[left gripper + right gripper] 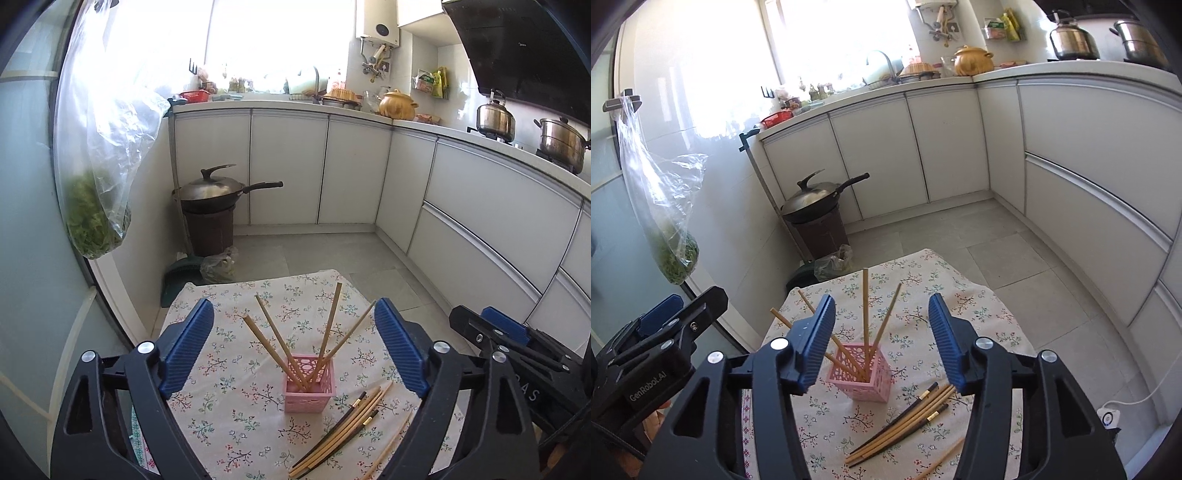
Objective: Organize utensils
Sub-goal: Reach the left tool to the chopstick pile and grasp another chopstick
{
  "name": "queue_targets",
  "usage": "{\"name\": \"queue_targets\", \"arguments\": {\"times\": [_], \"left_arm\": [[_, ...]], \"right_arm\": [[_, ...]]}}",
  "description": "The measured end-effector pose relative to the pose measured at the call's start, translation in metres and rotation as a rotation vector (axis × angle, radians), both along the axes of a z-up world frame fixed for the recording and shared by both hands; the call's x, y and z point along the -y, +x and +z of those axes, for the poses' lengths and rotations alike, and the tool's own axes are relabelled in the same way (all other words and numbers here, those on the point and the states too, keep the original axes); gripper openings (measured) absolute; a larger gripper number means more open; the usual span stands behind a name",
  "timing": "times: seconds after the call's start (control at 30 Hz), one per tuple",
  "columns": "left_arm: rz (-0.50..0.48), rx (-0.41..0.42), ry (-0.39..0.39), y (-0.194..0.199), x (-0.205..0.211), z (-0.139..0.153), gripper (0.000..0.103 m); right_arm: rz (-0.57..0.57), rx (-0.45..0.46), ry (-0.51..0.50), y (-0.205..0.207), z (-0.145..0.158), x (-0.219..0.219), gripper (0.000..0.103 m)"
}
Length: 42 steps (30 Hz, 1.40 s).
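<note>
Four chopsticks (295, 343) stand in our pink holder (309, 384); loose chopsticks (343, 428) lie at four o'clock on the counter (229, 424). Left tongs (294, 349) and right tongs (882, 341) gape empty (pinch one stick mid-length).

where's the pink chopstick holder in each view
Left wrist view: the pink holder stands low and centre on the floral cloth, between the open blue pads.
Right wrist view: the pink holder is low, left of centre, by the left pad.
Shared landmark: the lidded wok on the floor by the cabinets.
</note>
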State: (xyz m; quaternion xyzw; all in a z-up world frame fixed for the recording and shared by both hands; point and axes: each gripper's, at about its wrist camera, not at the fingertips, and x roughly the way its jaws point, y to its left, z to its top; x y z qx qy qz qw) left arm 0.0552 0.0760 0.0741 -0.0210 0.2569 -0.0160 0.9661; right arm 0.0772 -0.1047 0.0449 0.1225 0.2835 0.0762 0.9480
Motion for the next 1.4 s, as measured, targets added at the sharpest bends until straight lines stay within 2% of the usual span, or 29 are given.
{"name": "queue_targets", "arguments": {"times": [0.07,0.13,0.23,0.5,0.67,0.8,1.0,1.13,1.3,1.4], "left_arm": [[-0.006,0.001,0.009,0.0,0.003,-0.002,0.093],[-0.009,-0.003,0.018,0.0,0.005,-0.005,0.095],[-0.02,-0.018,0.029,0.002,0.009,-0.009,0.096],[-0.077,-0.092,0.076,0.011,0.026,-0.03,0.096],[-0.17,-0.187,0.172,0.019,0.056,-0.061,0.096],[-0.254,-0.275,0.217,0.024,0.081,-0.092,0.096],[-0.363,-0.45,0.254,0.042,0.123,-0.144,0.096],[-0.42,-0.571,0.26,0.057,0.149,-0.179,0.096],[-0.455,-0.719,0.224,0.099,0.18,-0.209,0.096],[-0.475,-0.785,0.257,0.124,0.2,-0.23,0.095]], "right_arm": [[-0.02,0.0,0.012,-0.003,-0.003,0.006,0.068],[-0.041,0.001,0.023,-0.006,-0.006,0.013,0.078],[-0.064,-0.007,0.046,-0.009,-0.01,0.022,0.087],[-0.11,-0.071,0.133,-0.024,-0.035,0.053,0.096],[-0.167,-0.2,0.175,-0.042,-0.075,0.086,0.096],[-0.223,-0.307,0.24,-0.056,-0.108,0.116,0.096],[-0.306,-0.451,0.397,-0.064,-0.15,0.16,0.096],[-0.315,-0.521,0.486,-0.063,-0.168,0.173,0.096],[-0.3,-0.593,0.594,-0.063,-0.185,0.181,0.096],[-0.274,-0.619,0.621,-0.062,-0.188,0.181,0.096]]}}
